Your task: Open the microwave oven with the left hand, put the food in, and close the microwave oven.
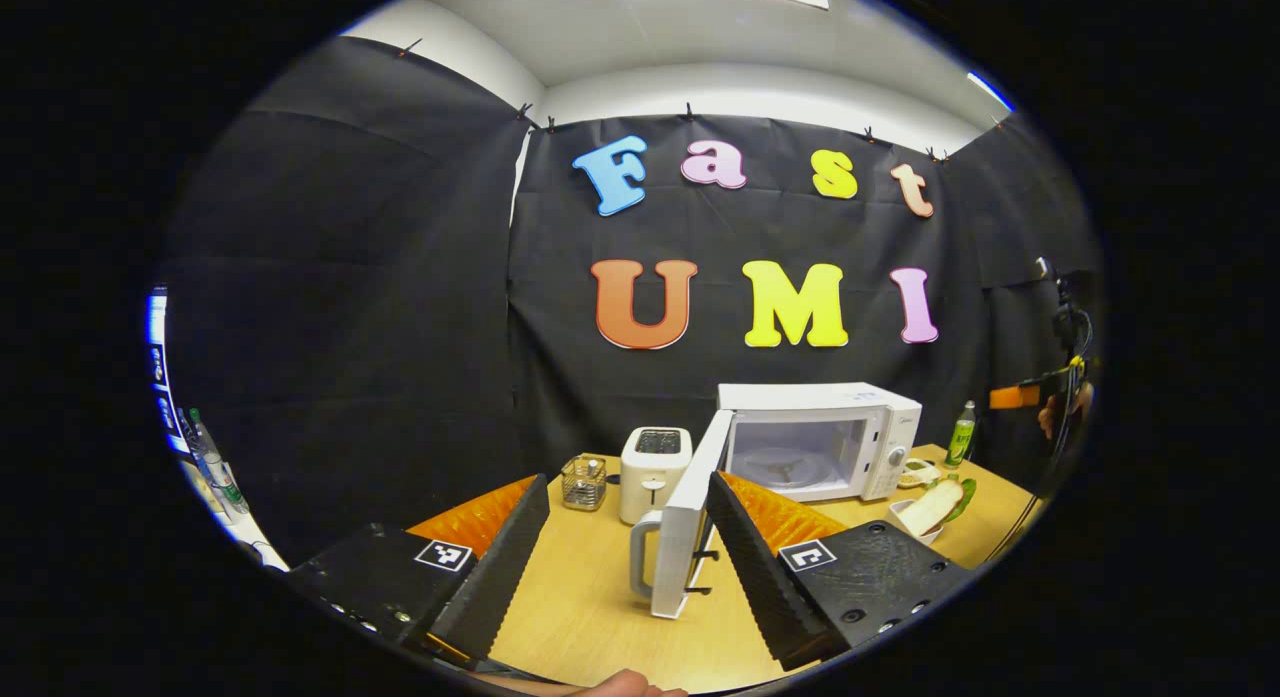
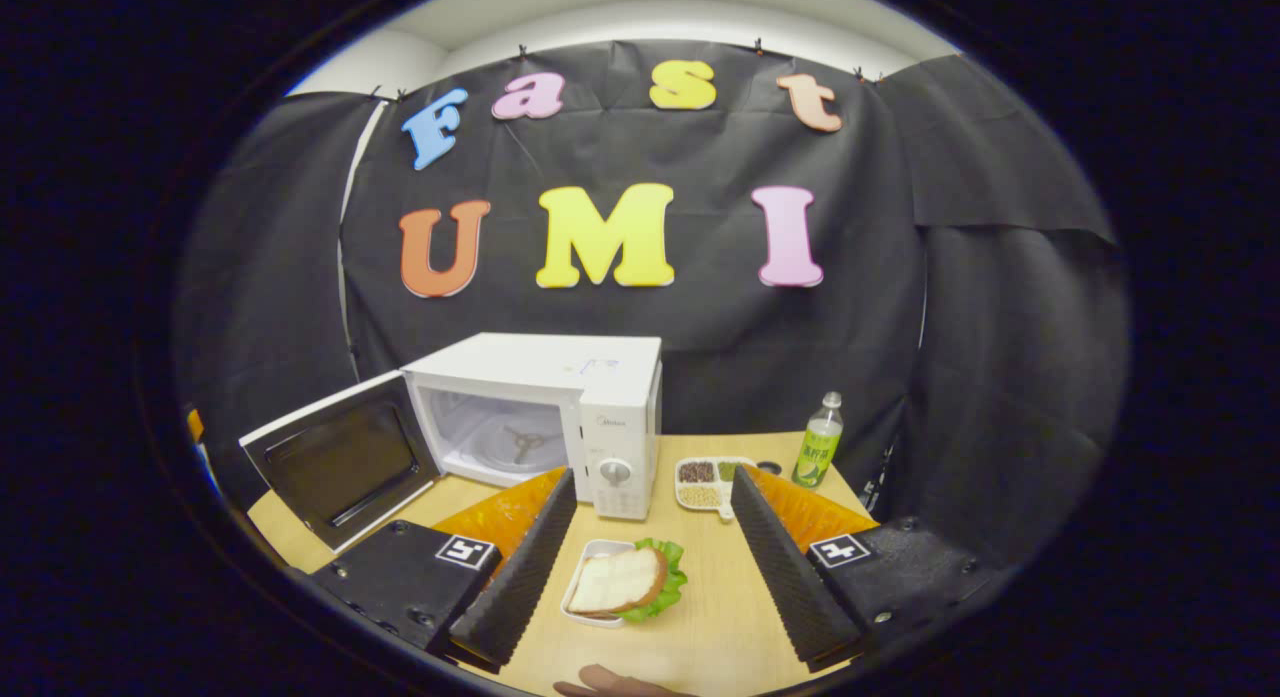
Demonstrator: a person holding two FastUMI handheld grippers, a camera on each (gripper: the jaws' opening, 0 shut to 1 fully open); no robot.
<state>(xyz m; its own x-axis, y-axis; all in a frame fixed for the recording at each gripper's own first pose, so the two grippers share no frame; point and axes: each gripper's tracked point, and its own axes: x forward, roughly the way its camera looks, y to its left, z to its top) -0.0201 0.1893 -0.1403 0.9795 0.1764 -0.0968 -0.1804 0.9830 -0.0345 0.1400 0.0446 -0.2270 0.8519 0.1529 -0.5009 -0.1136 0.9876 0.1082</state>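
We are holding the left gripper spread by the swung-open microwave door, while our right gripper, also spread, is lining up over the sandwich dish on the table.

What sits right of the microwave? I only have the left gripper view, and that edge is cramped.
Observer: In the right gripper view, a divided tray of grains and beans lies beside the microwave, with a green bottle standing past it.
Operator: And the food, is it just bread?
Observer: A bread slice on lettuce, in a small white dish, lying on the table between the right gripper's open fingers, untouched.
Operator: Can you see the door's inner face?
Observer: Yes, the door is swung wide open, its dark window panel facing the right gripper's camera.
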